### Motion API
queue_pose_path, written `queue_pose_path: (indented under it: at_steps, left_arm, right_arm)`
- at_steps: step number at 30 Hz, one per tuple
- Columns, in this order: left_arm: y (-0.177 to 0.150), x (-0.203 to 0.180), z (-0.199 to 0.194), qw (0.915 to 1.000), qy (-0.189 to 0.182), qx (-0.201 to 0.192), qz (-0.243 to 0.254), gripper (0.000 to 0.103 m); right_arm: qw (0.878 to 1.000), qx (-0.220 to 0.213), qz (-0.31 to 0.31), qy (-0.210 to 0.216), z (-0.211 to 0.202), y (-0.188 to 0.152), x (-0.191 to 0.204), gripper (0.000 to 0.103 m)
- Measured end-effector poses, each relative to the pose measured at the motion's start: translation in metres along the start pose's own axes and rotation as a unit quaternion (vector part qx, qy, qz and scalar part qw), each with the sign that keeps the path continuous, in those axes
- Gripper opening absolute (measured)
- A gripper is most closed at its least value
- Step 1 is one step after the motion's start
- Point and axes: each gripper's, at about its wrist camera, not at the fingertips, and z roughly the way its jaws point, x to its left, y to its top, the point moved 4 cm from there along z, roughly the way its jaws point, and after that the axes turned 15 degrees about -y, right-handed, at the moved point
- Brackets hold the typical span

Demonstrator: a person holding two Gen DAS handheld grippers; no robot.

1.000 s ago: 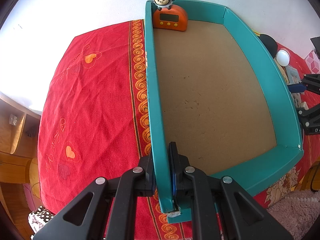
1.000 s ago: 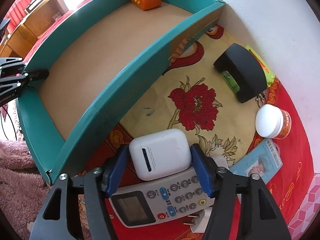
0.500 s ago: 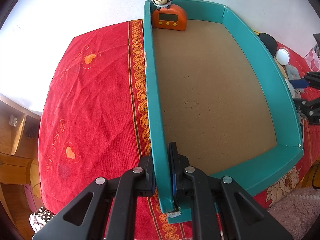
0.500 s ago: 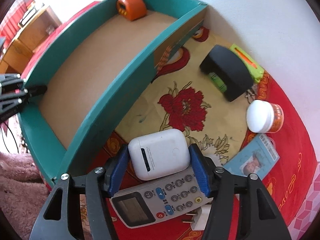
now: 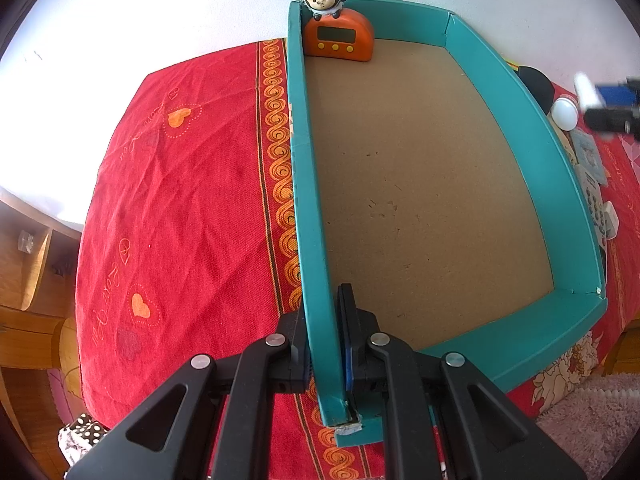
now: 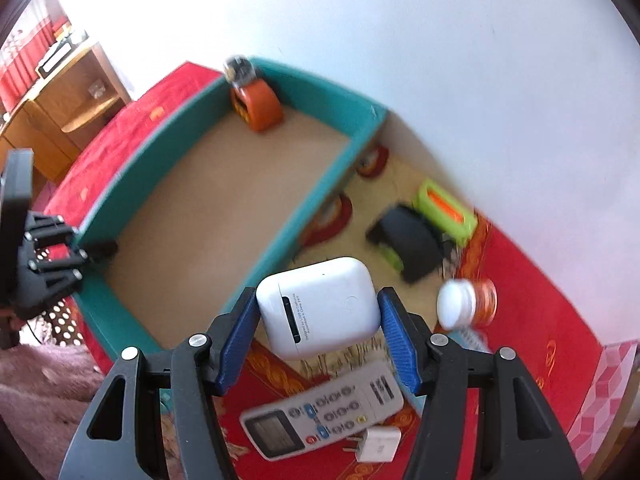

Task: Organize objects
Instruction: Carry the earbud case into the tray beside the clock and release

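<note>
Along the near wall of the teal tray [image 5: 516, 344], seen from the left wrist, the left gripper [image 5: 323, 344] is clamped on the tray's left side wall close to the corner, one finger outside and one inside; the hold looks meant to steady the tray while things go in; an orange clock [image 5: 338, 40] with a monkey figure [image 5: 322, 0] on top stands in the far left corner; the brown floor is otherwise bare; the tray sits on a red cloth [image 5: 192, 208] over the tabletop.

From the right wrist, the right gripper [image 6: 318, 320] holds a white earbud case [image 6: 318, 312] between its blue pads, lifted clear of the cloth just right of the tray's wall; presumably it is bound for the tray; below lie a remote control [image 6: 324, 412], a white plug [image 6: 378, 444], a white-capped jar [image 6: 466, 304] and a black object [image 6: 412, 244], blurred.
</note>
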Motion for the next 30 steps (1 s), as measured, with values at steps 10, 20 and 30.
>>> queue_pose_path:
  at_steps: [10, 20, 30]
  left_arm:
    - [0.001, 0.001, 0.0, 1.0, -0.002, -0.004, -0.004, 0.009]
    - [-0.001, 0.001, -0.002, 0.9999, -0.003, -0.006, -0.009, 0.009]
    - [-0.002, 0.0, -0.001, 0.9998, -0.007, -0.012, -0.011, 0.009]
  right_arm:
    - [0.999, -0.02, -0.008, 0.049, 0.027, 0.071, 0.065, 0.062]
    - [0.994, 0.042, 0.046, 0.093, 0.095, 0.113, 0.11, 0.062]
    - [0.995, 0.049, 0.019, 0.091, 0.123, 0.126, 0.137, 0.062]
